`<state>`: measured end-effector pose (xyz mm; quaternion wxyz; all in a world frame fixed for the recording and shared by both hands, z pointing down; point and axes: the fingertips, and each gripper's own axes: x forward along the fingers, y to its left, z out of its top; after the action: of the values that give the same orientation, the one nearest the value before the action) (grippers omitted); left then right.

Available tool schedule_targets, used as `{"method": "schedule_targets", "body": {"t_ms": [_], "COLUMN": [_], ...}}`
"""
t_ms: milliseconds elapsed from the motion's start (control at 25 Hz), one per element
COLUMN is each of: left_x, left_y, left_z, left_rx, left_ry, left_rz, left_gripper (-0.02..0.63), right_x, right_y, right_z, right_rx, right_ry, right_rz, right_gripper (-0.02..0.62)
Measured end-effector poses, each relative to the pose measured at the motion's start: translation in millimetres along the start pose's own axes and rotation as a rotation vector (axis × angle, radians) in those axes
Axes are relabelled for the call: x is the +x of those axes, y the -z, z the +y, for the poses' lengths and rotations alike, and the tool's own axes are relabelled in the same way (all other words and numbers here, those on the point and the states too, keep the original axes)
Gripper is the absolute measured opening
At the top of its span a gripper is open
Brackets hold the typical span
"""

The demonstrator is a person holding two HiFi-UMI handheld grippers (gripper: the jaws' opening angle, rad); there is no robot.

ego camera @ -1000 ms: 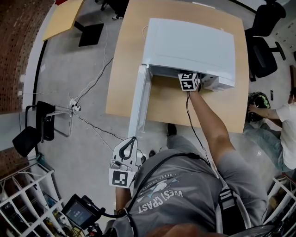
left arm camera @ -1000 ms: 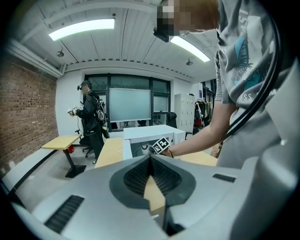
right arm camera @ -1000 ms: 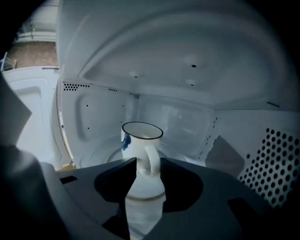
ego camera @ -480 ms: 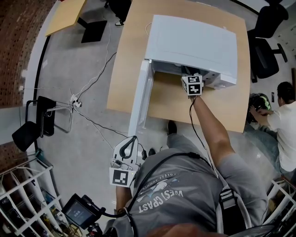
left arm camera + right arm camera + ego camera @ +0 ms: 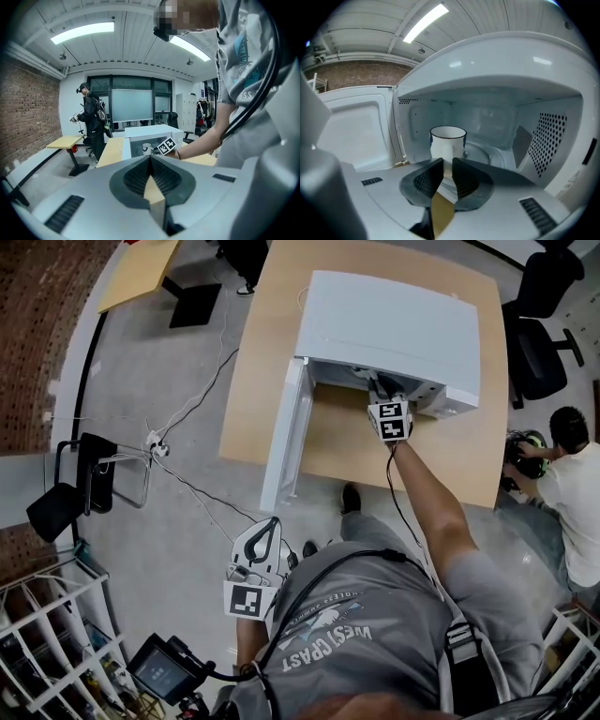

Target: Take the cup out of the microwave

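Observation:
The white microwave stands on the wooden table with its door swung open to the left. Inside it, on the glass turntable, stands a white cup with a dark rim, also visible far off in the left gripper view as the cup. My right gripper reaches into the microwave's mouth. Its jaws are closing, and the cup's handle is between the fingertips, which press on it. My left gripper hangs low by my side, away from the table; its jaws meet, shut on nothing.
The table ends just in front of the microwave. Cables trail over the floor at left, near a black chair. Office chairs and a crouching person are at right. Another person stands by the far window.
My right gripper's marker cube has drawn back a little from the microwave's mouth toward me. The left gripper has kept its place. The person at right has shifted.

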<state>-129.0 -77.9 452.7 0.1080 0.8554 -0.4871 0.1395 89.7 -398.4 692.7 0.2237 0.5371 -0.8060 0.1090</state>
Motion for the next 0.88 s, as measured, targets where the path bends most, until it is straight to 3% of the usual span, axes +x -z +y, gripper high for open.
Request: {"method": "schedule_targets", "body": {"t_ms": [120, 320, 520, 680, 800, 880], "left_x": [-1.6, -3.4, -0.9, -3.0, -3.1, -4.0], "left_y": [3.9, 5.8, 6.0, 9.2, 11.9, 11.7], "left_z": [4.6, 7.5, 2.8, -1.4, 6.5, 1.8], "left_rx": [-0.009, -0.018, -0.006, -0.003, -0.001, 0.003], "left_ry": [-0.017, -0.039, -0.039, -0.049, -0.060, -0.067], "left_rz": [0.009, 0.014, 0.011, 0.016, 0.020, 0.016], "left_gripper": [0.043, 0.043, 0.043, 0.043, 0.043, 0.043], "right_x": [1.5, 11.9, 28.3, 32.6, 42.7, 44.4], "right_y": [2.0, -0.5, -4.4, -6.2, -10.7, -10.9], "right_z": [3.0, 7.2, 3.6, -2.5, 3.0, 2.7], "right_rx": [-0.010, -0.123, -0.118, -0.224, -0.240, -0.222], "right_ry": [0.006, 0.012, 0.002, 0.047, 0.036, 0.006], "right_rz": [-0.002, 0.075, 0.097, 0.108, 0.089, 0.080], "right_gripper": [0.069, 0.071, 0.071, 0.072, 0.152, 0.152]}}
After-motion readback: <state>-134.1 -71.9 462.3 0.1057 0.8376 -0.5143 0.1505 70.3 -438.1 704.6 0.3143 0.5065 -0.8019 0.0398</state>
